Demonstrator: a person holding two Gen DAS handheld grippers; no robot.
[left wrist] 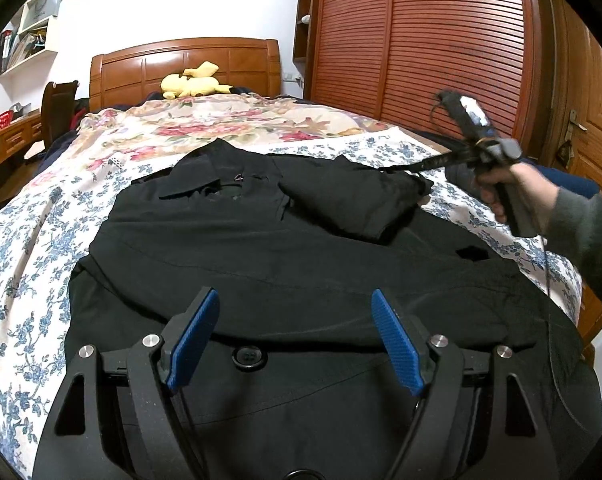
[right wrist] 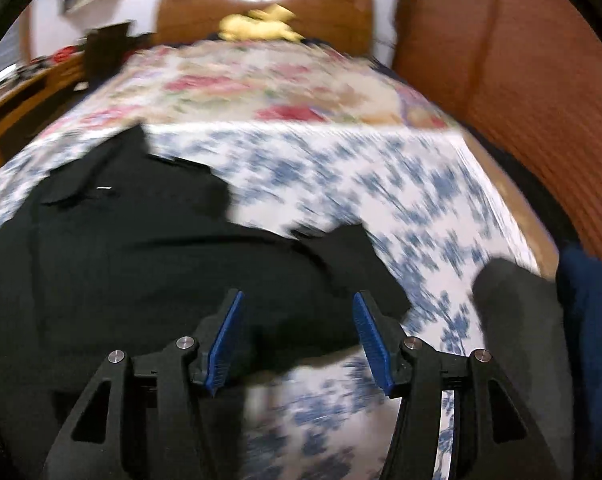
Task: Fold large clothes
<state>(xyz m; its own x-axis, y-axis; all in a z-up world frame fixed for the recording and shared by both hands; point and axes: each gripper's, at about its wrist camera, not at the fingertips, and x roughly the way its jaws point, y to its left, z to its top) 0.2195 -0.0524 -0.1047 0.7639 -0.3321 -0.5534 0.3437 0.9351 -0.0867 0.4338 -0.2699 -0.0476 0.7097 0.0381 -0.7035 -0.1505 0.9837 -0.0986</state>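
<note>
— How do the two claws stand?

— The left claw [left wrist: 295, 338] is spread wide, its ribbed blue pads [left wrist: 193, 340] well apart with nothing pinched between them. It hangs just over the lower front of the black coat [left wrist: 261, 248], near a round black button [left wrist: 249, 357].

— And the right one?

— The right claw [right wrist: 299, 338] is about half open and its jaws are widening. Nothing is between the pads; only dark cloth and bedsheet lie beyond them. That view is smeared with motion blur. From the left wrist view, a hand [left wrist: 501, 188] in a grey sleeve grips its handle above the coat's right side.

— Where is the garment?

— Spread flat on the bed [left wrist: 41, 240], collar toward the wooden headboard [left wrist: 185, 68]. One sleeve [left wrist: 353, 200] is folded across the chest. The fabric is matte, smooth and heavy-looking, with soft creases.

— What lies underneath?

— A white sheet printed with blue flowers, then a quilt with red and pink blossoms. A yellow plush toy [left wrist: 195, 80] rests by the headboard, beside a slatted reddish-brown wardrobe [left wrist: 421, 40].
</note>
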